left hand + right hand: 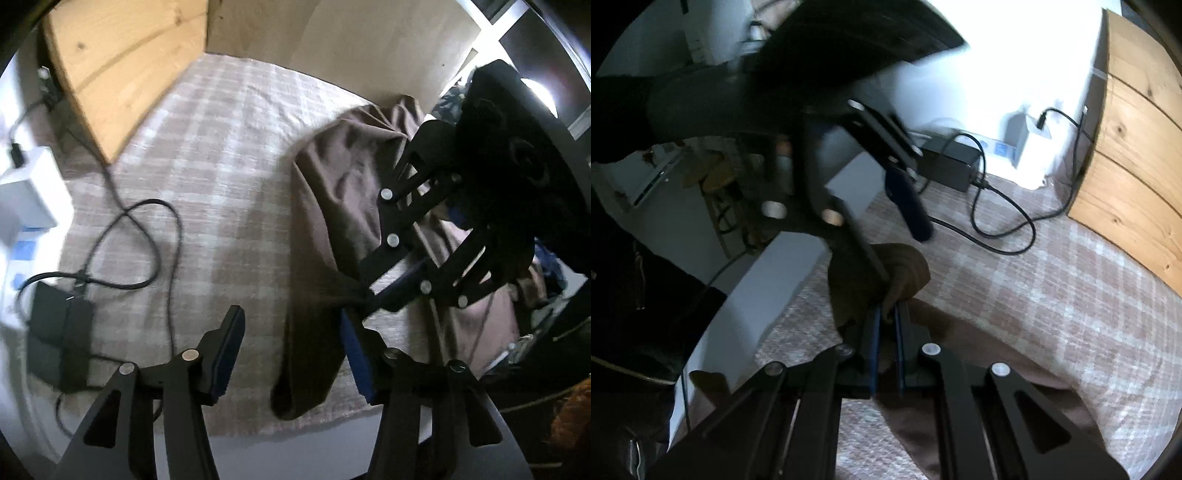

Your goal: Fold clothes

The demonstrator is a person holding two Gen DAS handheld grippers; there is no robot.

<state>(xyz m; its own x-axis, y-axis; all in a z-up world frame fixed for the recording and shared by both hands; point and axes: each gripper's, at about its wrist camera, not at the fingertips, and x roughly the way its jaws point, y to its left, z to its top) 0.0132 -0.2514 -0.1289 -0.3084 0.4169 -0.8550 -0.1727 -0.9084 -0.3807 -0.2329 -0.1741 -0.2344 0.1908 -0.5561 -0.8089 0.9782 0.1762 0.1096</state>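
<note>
A brown garment (332, 206) lies bunched along the right side of a checked bedcover (221, 166). My right gripper (364, 297) comes in from the right and is shut on a pinched fold of it. In the right wrist view the fold of brown garment (897, 273) sticks up from between the blue pads (875, 332) of my right gripper (886, 321). My left gripper (291, 350) is open, and the garment's hanging lower part sits between its fingers, close to the right one. From the right wrist view, the left gripper (905, 254) straddles the same fold with its jaws apart.
A black power adapter (59, 325) with a looping cable (162, 221) lies on the cover at the left. A wooden panel (122, 62) stands at the back left, with a white box (26, 195) beside it. The cover's front edge (295, 432) runs just below the garment.
</note>
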